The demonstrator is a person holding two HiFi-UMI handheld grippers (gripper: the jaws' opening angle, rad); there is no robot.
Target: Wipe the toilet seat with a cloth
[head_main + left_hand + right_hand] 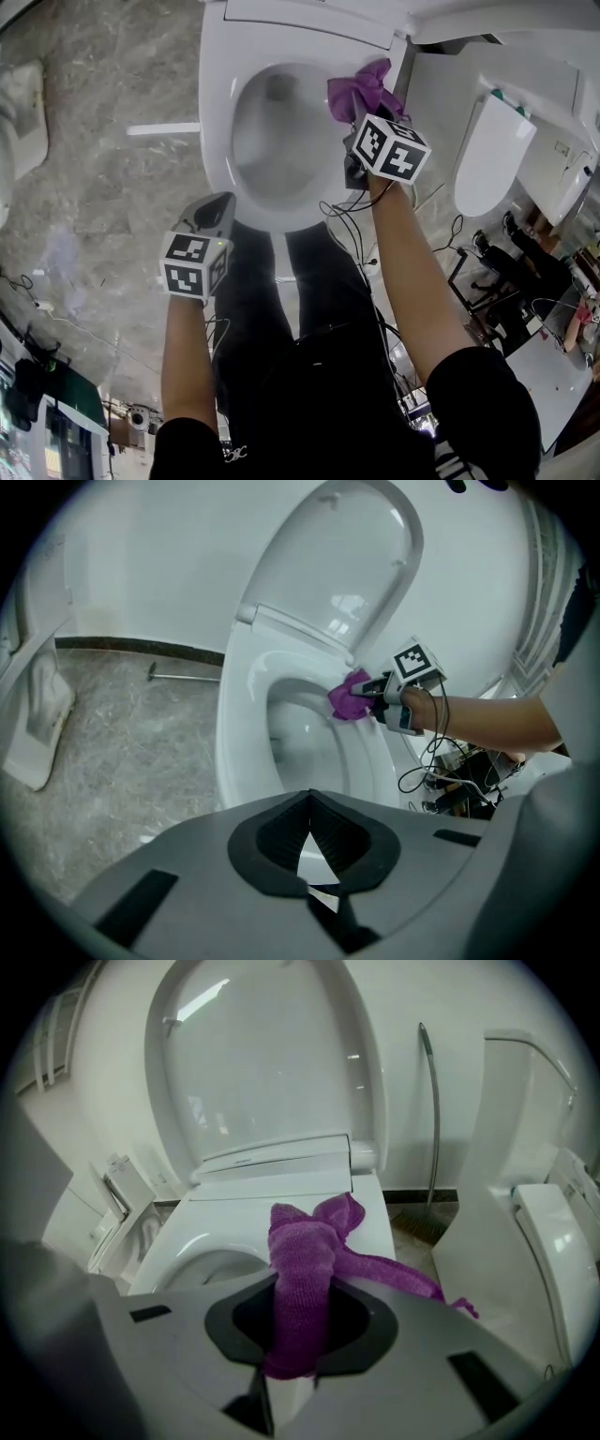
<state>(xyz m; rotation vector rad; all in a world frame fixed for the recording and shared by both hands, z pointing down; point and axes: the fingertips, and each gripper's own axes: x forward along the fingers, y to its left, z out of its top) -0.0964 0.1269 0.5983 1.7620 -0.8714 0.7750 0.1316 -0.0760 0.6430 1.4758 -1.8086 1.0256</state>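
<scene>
1. On the right rear of the toilet seat (214,122), the purple cloth (364,91) lies under the right gripper (359,131), whose jaws are clamped on its bunched middle.
2. A good stroke would press the cloth flat on the ring and follow its curve, with no loose end dropping into the bowl (272,141).
3. The left gripper (221,204) hangs closed and empty by the front left edge, and it should hold clear of the wiping path.

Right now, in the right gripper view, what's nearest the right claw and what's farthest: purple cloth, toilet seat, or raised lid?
1. purple cloth: clamped in the right claw.
2. toilet seat: just beyond, under the cloth's far end.
3. raised lid: upright at the back, farthest.
</scene>
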